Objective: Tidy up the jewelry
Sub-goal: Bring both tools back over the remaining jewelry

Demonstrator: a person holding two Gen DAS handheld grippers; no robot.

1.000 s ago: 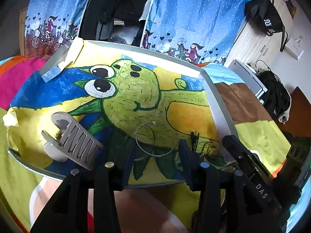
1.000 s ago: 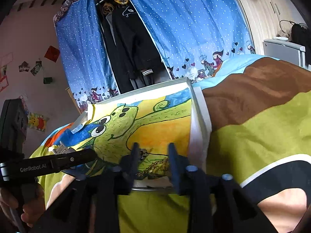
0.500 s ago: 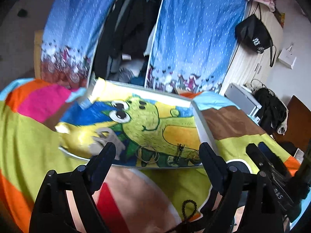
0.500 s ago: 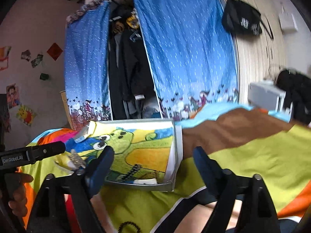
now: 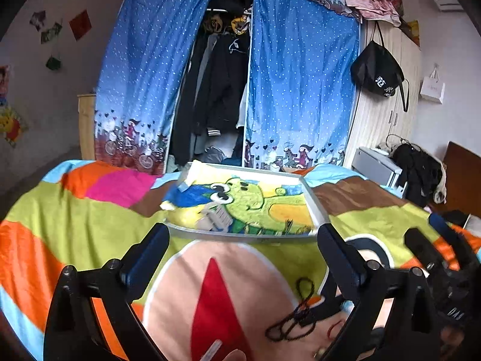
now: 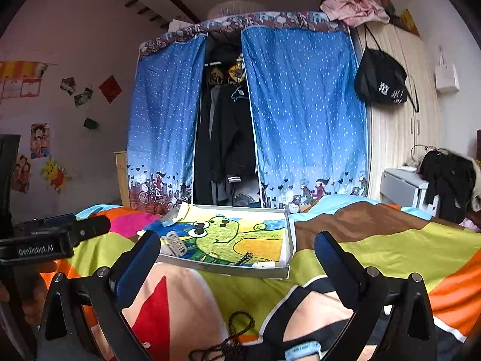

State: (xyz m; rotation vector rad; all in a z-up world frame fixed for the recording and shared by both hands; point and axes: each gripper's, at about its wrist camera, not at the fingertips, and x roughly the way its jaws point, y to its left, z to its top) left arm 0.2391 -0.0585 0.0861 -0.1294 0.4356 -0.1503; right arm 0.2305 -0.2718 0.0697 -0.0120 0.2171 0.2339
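Observation:
A shallow white tray (image 6: 288, 242) lined with a green dinosaur drawing lies on the bright blanket, beyond both grippers. In it are a grey hair clip (image 6: 176, 244) at the left and a dark chain-like piece (image 6: 245, 258) near the front edge. The tray (image 5: 314, 207) and the clip (image 5: 215, 216) also show in the left wrist view. My left gripper (image 5: 242, 252) is open and holds nothing. My right gripper (image 6: 237, 261) is open too, with nothing in it. A black cord (image 6: 237, 328) lies on the blanket close below both grippers, and the same black cord (image 5: 297, 313) appears in the left wrist view.
A fabric wardrobe with blue dotted curtains (image 6: 306, 120) stands behind the bed. A wooden wardrobe with a hanging black bag (image 6: 380, 81) and a grey cabinet (image 6: 401, 186) are at the right. A hand (image 6: 39, 285) holds the left gripper's body at the left edge.
Both grippers have drawn back from the tray and up, so the tray now looks small and far. Their jaws have spread from a narrow gap to wide open.

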